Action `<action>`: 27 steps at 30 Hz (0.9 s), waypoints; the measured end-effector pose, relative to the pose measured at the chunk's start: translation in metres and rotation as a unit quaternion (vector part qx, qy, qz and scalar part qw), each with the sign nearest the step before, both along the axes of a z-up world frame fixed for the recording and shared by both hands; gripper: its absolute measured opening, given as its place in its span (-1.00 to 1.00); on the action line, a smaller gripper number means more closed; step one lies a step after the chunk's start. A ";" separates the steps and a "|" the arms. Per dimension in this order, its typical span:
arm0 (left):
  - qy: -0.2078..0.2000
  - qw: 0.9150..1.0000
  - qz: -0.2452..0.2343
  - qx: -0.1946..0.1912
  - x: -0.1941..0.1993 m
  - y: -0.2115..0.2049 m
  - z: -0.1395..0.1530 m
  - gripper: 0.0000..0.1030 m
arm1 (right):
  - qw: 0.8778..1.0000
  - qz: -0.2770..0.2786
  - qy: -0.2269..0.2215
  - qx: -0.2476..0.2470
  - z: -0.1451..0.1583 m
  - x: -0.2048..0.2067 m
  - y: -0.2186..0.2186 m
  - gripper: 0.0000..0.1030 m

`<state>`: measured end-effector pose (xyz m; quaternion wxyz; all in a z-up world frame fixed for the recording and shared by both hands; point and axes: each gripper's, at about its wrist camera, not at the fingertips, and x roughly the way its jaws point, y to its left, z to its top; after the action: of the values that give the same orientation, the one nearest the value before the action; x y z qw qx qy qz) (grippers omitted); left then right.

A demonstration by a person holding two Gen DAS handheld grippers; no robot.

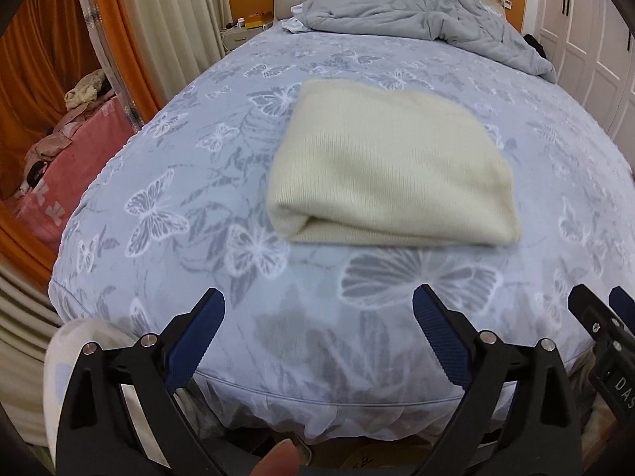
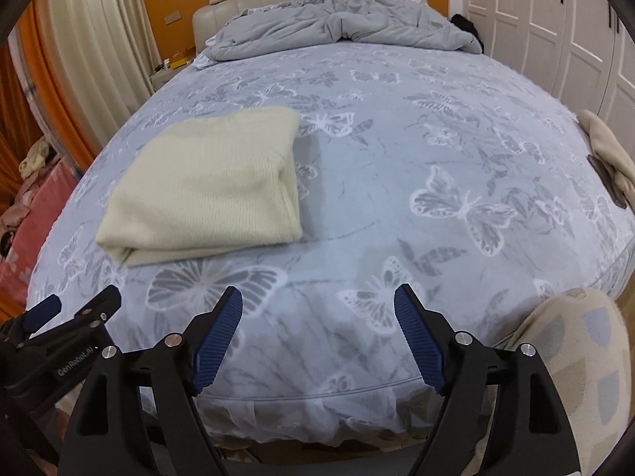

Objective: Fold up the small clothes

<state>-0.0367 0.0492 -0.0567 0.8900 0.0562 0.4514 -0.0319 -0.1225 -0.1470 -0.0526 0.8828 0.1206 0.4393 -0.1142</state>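
Two grippers: both hang over the near edge of the bed (image 1: 166,182), pulled back from the garment, nothing between their fingers.
Left gripper (image 1: 317,341): blue pads spread wide apart, empty, pointing down at bare butterfly-print sheet.
Right gripper (image 2: 317,337): pads also apart and empty; its tip shows at the lower right edge of the left wrist view.
Cream knit garment (image 1: 389,174): lies folded into a thick rectangle on the sheet, ahead of the left gripper and to the left of the right one; touched by neither.
Stage, as I judge it: this piece looks finished and let go.
Risk, loose fold: the near left corner (image 1: 293,226) bulges where the layers roll under; soft knit may spring open there if nudged.
Risk, snagging: a ribbed pad dragged across the knit could catch loops and pull the top layer askew.
Risk, soft surface: pressing on the mattress close by could tilt the stack and slide its layers apart.
Next piece: a beige cloth (image 2: 607,154) lies at the bed's far right edge, partly over a dark flat object; grabbing it carelessly could knock that object off.
Grey duvet (image 1: 416,12): bunched at the headboard, well apart from the work.
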 end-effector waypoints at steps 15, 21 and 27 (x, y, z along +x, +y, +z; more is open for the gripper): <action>0.003 1.000 0.006 0.003 -0.003 -0.002 -0.006 0.81 | 1.000 0.025 0.009 -0.007 -0.008 0.001 0.018 0.49; 0.008 1.000 0.013 0.000 -0.001 0.003 -0.008 0.81 | 1.000 0.026 0.010 -0.006 -0.006 0.001 0.023 0.49; 0.001 1.000 0.009 0.005 -0.003 0.001 -0.007 0.80 | 1.000 0.026 0.010 -0.006 -0.006 0.001 0.025 0.49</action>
<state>-0.0401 0.0506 -0.0636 0.8897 0.0565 0.4526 -0.0220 -0.1220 -0.1222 -0.0583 0.8820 0.1024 0.4500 -0.0948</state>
